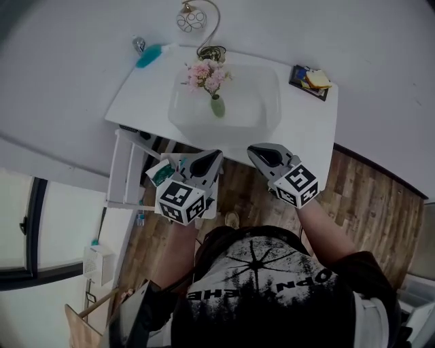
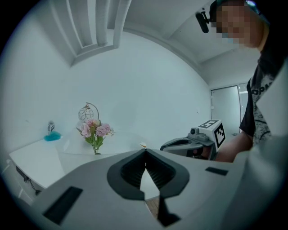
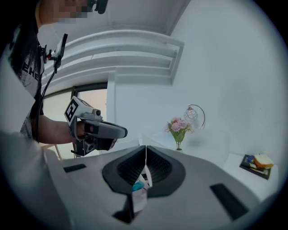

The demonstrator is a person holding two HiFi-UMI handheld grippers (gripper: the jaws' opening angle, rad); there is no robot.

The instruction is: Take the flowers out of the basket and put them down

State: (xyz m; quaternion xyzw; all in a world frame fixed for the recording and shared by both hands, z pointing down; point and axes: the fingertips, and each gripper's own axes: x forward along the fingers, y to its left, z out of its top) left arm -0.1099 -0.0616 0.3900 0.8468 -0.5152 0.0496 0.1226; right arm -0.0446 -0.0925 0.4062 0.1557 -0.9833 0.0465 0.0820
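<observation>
**Item 1: flowers**. Pink blooms w/ green stems, upright in a small green vase. Vase stands inside the basket, a white tub-like container, in its 10 o'clock part in the head view. Nothing touches the flowers.

**Item 2: table**. White, carries the basket at centre.
- 10 o'clock corner: teal-blue item, type unclear.
- 12 o'clock edge, just behind the flowers: wire ornament w/ curved hoop and ball.
- 2 o'clock corner: dark tray w/ yellowish item on top.

**Item 3: left gripper**. Jaws closed tip to tip, nothing between them. Sits at 6 o'clock from the basket, tips at the near table edge, well apart from the flowers.

**Item 4: right gripper**. Jaws closed, tips meeting, holding nothing. The teal-and-white bit seen through the lower gap is background. Beside the left gripper and level w/ it, also at 6 o'clock from the basket and not touching it.

**Item 5: surroundings.** White rack at 8 o'clock below the table, w/ small teal-printed box just beside the left gripper in the head view. Wood-plank floor.
</observation>
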